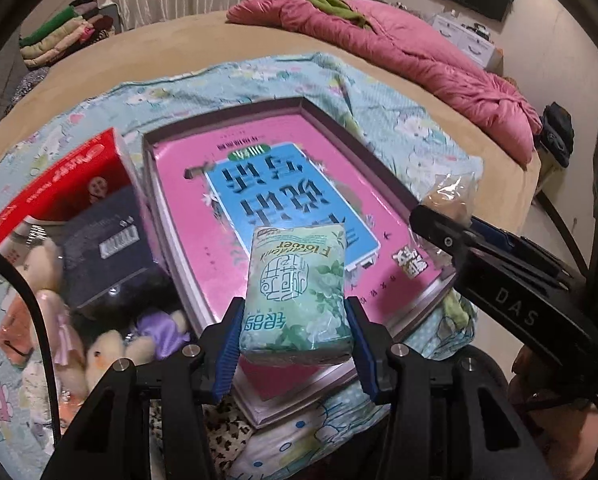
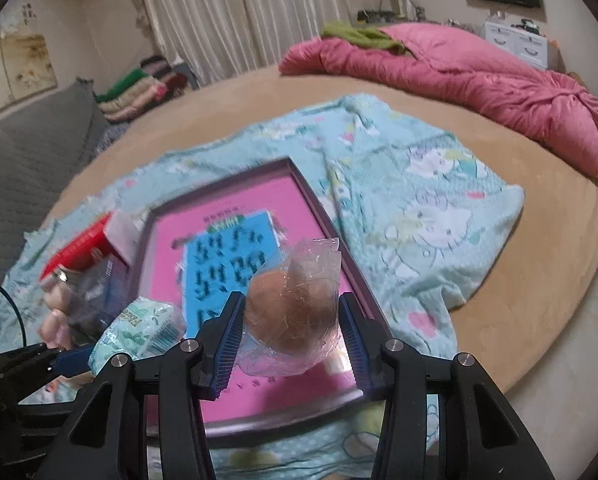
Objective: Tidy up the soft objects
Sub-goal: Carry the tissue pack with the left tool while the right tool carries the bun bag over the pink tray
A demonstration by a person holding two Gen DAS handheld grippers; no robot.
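I am mid-carry with both hands over the bed: my left tool [image 1: 295, 344] is part-way open and clamped on the green tissue pack [image 1: 297, 288], and my right tool [image 2: 291, 340] is likewise pinched on the round brown soft thing in clear wrap [image 2: 291, 312], both hanging above the pink tray [image 1: 187, 216] on the blue printed blanket [image 2: 419, 200]. I judge this the placing step. Next, I should bring each down onto bare tray floor, side by side, then ease the pads apart without dragging.
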